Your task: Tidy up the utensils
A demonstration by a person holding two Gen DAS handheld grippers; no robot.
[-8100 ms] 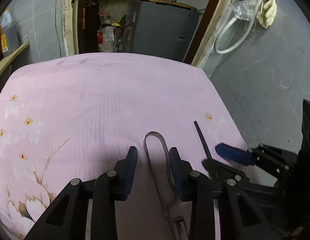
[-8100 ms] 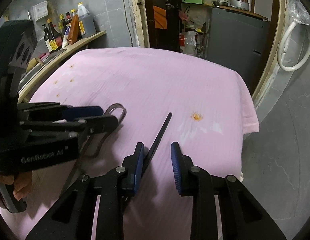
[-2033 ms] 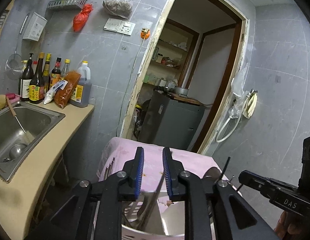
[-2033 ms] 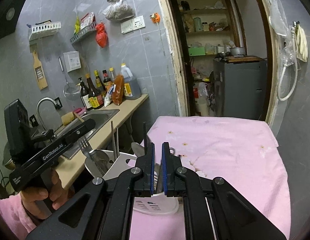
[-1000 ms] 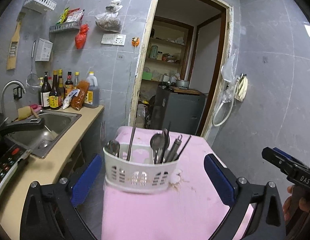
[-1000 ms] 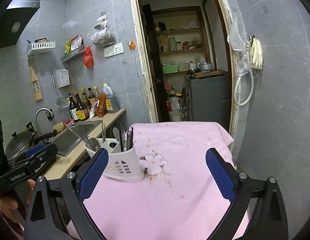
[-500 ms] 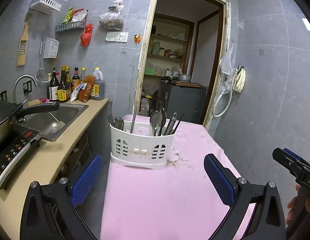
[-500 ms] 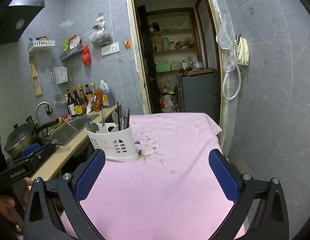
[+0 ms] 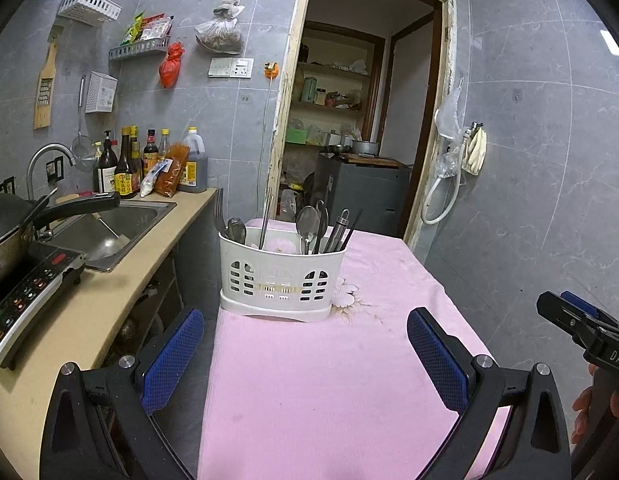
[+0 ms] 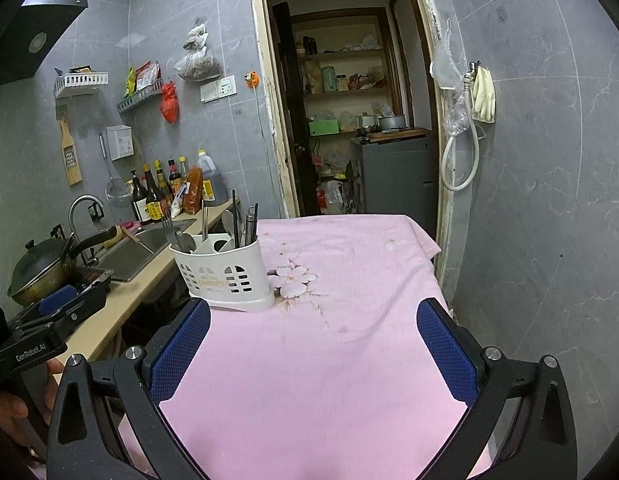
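At the far left of the left wrist view a dark wok (image 9: 1, 224) sits on an induction hob (image 9: 29, 292), its black handle (image 9: 75, 208) reaching toward the steel sink (image 9: 117, 224). Behind the sink, a row of sauce bottles (image 9: 127, 168) stands against the grey tiled wall. The beige kitchen worktop (image 9: 121, 292) runs alongside the counter (image 9: 309, 380), which is covered in a pink flowered cloth.

The left gripper (image 9: 305, 354) hovers low over the near part of the counter, its 2 blue-padded fingers (image 9: 171, 358) spread wide with nothing between them.

The white utensil holder (image 9: 281, 276) stands upright toward the far left part of the counter, well ahead of both grippers. A fork (image 9: 218, 210) and spoon (image 9: 236, 229) sit in its left end, a thin metal rod (image 9: 265, 220) in the middle, and a large spoon (image 9: 308, 224), a steel handle (image 9: 337, 228) and a dark chopstick (image 9: 351, 228) lean in its right end. A printed flower (image 10: 291, 278) on the cloth lies just beside the holder's right side.

In the right wrist view the right gripper (image 10: 313, 344) also hangs above the near counter, fingers (image 10: 445, 350) spread apart and holding nothing.

Beyond the counter an open doorway (image 9: 361, 120) shows shelves and a grey cabinet (image 9: 361, 192). A white hose (image 9: 443, 196) and a pair of pale gloves (image 10: 483, 94) hang on the right wall.
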